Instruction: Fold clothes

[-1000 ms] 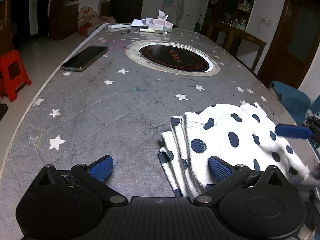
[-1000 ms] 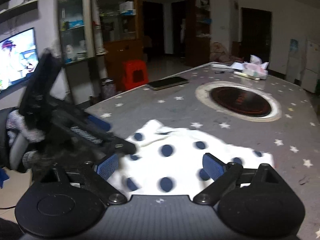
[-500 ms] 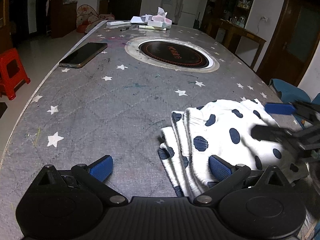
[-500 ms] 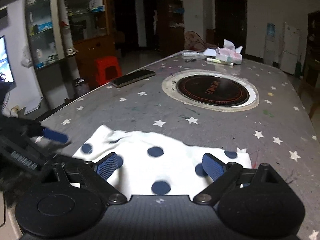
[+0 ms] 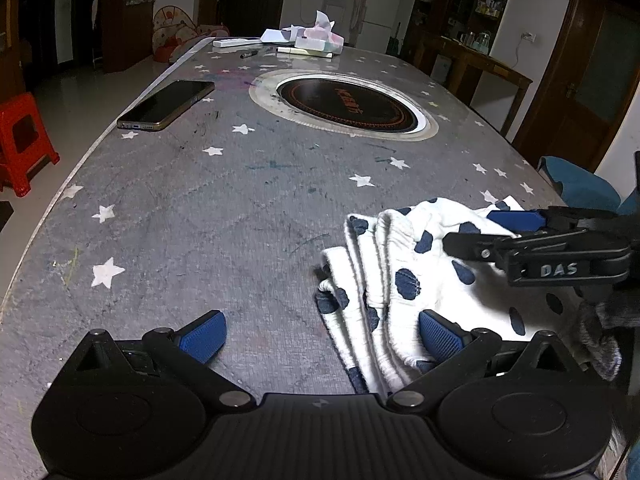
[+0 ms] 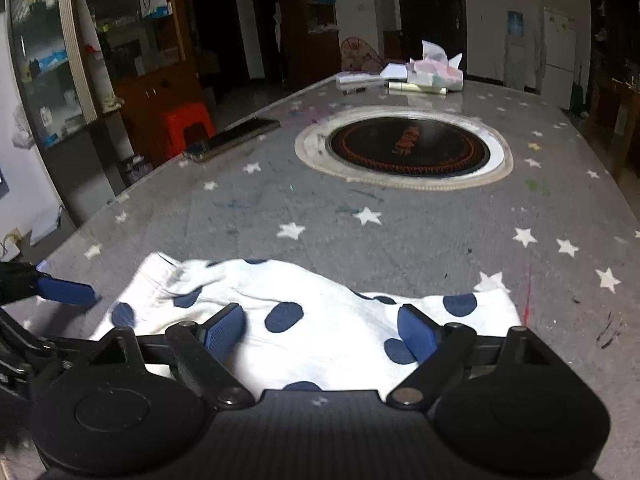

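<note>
A white garment with navy dots lies folded in layers on the grey star-patterned table, near its front right. My left gripper is open and low over the table, its right finger at the garment's near edge. My right gripper is open and hovers just above the garment, which spreads under and in front of it. The right gripper also shows in the left wrist view, reaching in over the cloth from the right. Neither holds anything.
A round inset cooktop sits mid-table. A phone lies at the left edge. A tissue box, papers and pens lie at the far end. A red stool stands on the floor left. A blue chair stands right.
My right gripper has swung in from the right over the garment and turned toward the table's far end. My left gripper has barely moved. The garment lies as before.
</note>
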`<state>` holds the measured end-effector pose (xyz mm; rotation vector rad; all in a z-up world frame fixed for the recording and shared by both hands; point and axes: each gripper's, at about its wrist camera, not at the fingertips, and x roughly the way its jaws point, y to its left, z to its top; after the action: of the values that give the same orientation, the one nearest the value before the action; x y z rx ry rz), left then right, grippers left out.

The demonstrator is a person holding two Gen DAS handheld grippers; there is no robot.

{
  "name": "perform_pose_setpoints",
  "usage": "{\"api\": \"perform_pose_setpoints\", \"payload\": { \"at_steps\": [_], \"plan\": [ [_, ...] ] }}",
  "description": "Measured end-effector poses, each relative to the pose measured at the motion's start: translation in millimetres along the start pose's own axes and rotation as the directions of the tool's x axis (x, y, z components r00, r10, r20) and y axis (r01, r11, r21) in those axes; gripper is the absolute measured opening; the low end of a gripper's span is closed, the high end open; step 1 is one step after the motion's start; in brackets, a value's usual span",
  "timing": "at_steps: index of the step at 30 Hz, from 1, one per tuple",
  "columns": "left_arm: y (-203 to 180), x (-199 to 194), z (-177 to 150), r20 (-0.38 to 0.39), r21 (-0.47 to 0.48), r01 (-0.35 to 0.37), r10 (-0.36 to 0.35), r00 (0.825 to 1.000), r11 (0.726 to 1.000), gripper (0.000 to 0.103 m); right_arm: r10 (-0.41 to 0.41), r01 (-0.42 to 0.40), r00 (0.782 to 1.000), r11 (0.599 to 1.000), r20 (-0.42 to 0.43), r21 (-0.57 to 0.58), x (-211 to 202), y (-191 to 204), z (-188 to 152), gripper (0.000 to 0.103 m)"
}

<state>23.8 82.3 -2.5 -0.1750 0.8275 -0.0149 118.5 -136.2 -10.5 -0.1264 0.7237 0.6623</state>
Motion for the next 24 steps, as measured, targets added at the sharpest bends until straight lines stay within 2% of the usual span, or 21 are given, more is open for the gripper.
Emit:
{"api": "perform_pose_setpoints", "payload": {
  "at_steps": [4, 8, 14, 17, 20, 24],
  "plan": [
    [0, -4, 1, 0.008, 0.002, 0.002, -0.002, 1.000, 1.000, 0.103, -0.006, 0.008, 0.999, 0.998, 0.032, -0.067, -20, 10, -2, 0.086],
    [0, -10, 5, 0.027, 0.003, 0.008, -0.008, 1.000, 1.000, 0.103, 0.017, -0.012, 0.999, 0.989, 0.030, -0.147, -39, 23, -11, 0.086],
    [2, -18, 13, 0.054, -0.014, 0.007, -0.006, 0.999, 1.000, 0.103, 0.059, -0.048, 0.998, 0.962, 0.034, -0.267, -64, 53, -29, 0.080],
    [5, -20, 16, 0.054, -0.045, 0.023, -0.020, 0.998, 0.999, 0.103, 0.091, -0.077, 0.996, 0.936, 0.025, -0.345, -71, 75, -37, 0.076],
    [5, -22, 16, 0.052, -0.061, 0.032, -0.028, 0.998, 0.998, 0.103, 0.115, -0.102, 0.993, 0.902, 0.005, -0.419, -71, 97, -43, 0.068],
    [5, -22, 15, 0.038, -0.091, 0.061, -0.058, 0.998, 0.994, 0.103, 0.114, -0.107, 0.993, 0.845, -0.018, -0.523, -61, 125, -56, 0.059]
  ]
}}
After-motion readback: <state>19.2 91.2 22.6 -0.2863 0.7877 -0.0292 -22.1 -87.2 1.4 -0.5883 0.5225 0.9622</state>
